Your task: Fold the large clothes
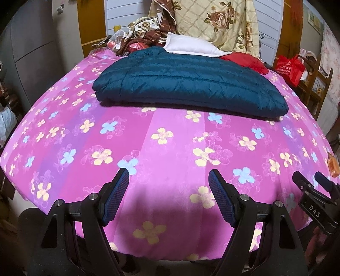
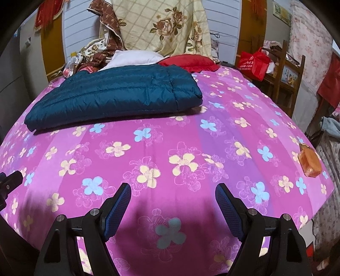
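Note:
A dark teal quilted down jacket [image 1: 187, 82] lies folded into a flat rectangle on the far half of the pink flowered bed [image 1: 170, 148]. It also shows in the right wrist view [image 2: 114, 95], up and to the left. My left gripper [image 1: 169, 176] is open and empty, low over the near edge of the bed [image 2: 180, 148], well short of the jacket. My right gripper [image 2: 173, 191] is open and empty too, beside the left one. The right gripper's tip shows at the right edge of the left wrist view [image 1: 310, 184].
A white pillow [image 1: 191, 45], a red garment [image 1: 246, 60] and a heap of flowered bedding [image 1: 216, 19] lie behind the jacket. A small orange packet [image 2: 309, 162] sits near the bed's right edge. A wooden chair with a red bag [image 2: 255, 62] stands to the right.

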